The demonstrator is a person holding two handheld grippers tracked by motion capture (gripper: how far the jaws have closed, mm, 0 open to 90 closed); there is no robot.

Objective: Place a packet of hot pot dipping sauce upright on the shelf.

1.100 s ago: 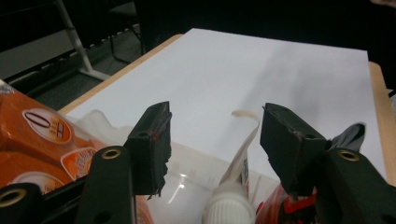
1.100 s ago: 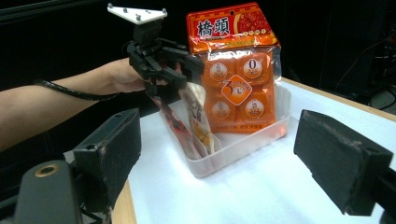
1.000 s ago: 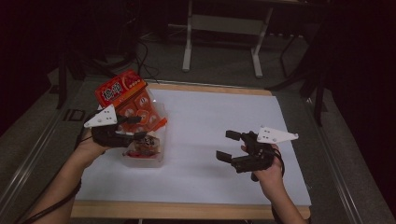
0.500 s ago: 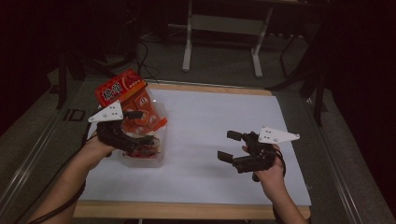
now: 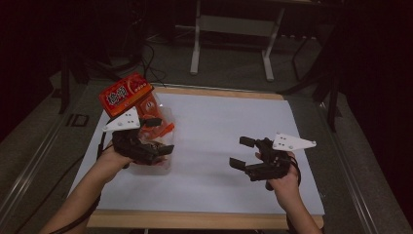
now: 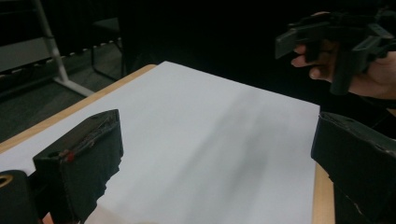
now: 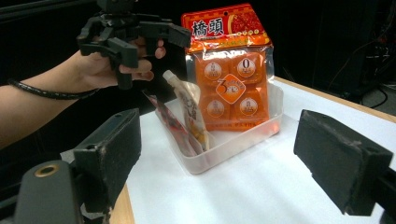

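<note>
White table (image 5: 209, 126) below, left claw (image 5: 158, 136) and right claw (image 5: 242, 151) both gape wide, gripping nothing.

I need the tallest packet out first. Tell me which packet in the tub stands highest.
The orange packet with the red header, upright against the far wall of the clear tub. The two slimmer pouches lean lower beside it.

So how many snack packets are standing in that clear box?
3: the big orange bag at the back, a pale pouch before it, a dark red packet beside that. More may hide behind.
</note>
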